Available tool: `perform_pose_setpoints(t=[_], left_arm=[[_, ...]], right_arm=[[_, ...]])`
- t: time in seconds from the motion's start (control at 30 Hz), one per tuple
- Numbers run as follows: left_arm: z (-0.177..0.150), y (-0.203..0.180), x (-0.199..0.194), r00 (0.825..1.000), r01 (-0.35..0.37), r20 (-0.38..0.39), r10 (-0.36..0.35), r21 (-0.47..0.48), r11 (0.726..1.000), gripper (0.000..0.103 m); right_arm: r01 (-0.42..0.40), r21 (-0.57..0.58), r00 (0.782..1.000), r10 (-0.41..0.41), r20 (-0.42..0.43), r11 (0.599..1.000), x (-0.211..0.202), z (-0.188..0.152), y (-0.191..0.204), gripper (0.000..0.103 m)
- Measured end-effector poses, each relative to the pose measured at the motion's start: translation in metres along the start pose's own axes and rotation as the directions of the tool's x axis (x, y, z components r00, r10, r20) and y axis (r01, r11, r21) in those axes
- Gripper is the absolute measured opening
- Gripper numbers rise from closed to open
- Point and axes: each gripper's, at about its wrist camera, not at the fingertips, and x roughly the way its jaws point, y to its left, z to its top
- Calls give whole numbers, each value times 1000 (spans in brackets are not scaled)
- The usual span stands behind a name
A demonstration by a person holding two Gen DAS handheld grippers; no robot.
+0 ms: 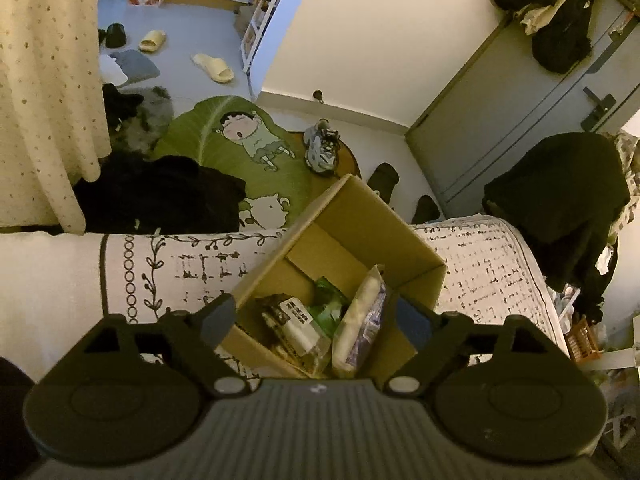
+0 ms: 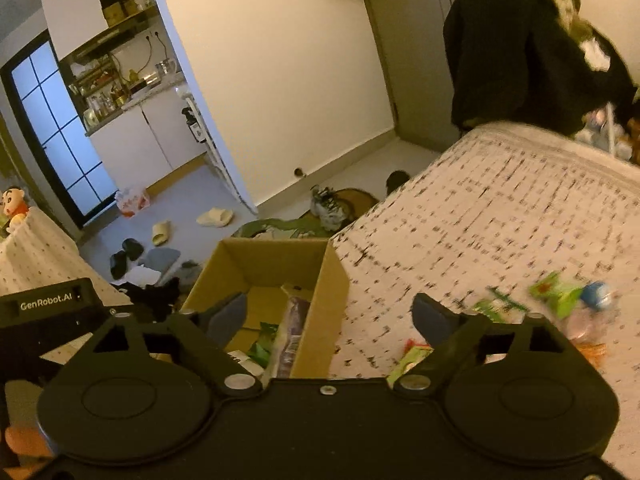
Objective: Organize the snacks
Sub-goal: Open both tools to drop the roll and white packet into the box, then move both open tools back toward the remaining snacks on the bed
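An open cardboard box (image 1: 372, 216) stands on the patterned bedspread (image 1: 492, 264). Inside it lie a white-and-purple snack bag (image 1: 362, 320), a black-and-white packet (image 1: 294, 320) and a green packet (image 1: 328, 300). My left gripper (image 1: 316, 320) hovers open and empty above the box. The box (image 2: 276, 260) also shows in the right wrist view with the purple bag (image 2: 292, 332) inside. My right gripper (image 2: 330, 316) is open and empty over the box's right wall. Loose green and orange snack packets (image 2: 556, 292) lie blurred on the bed to the right.
The bed edge drops to a floor with a green cartoon rug (image 1: 240, 148), sneakers (image 1: 322, 148), slippers (image 1: 212, 67) and dark clothes (image 1: 160, 196). A dark jacket (image 2: 520, 48) hangs at the bed's far end. The other gripper's body (image 2: 44, 312) is at left.
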Motion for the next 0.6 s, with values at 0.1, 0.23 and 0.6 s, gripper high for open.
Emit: perform_pose_setpoints(t=[0.1, 0.23, 0.6], left_arm=[[1, -3, -6, 1000, 1, 6, -1, 1, 1000, 87], [-2, -7, -12, 1000, 5, 14, -5, 14, 1000, 93], [-20, -33, -31, 995, 66, 64, -73, 103, 992, 103]], right_arm=[[17, -25, 1000, -17, 20, 1000, -13, 3, -1, 97], [35, -22, 999, -34, 17, 999, -23, 4, -10, 99], [106, 4, 994, -106, 38, 994, -55, 1, -48, 103]])
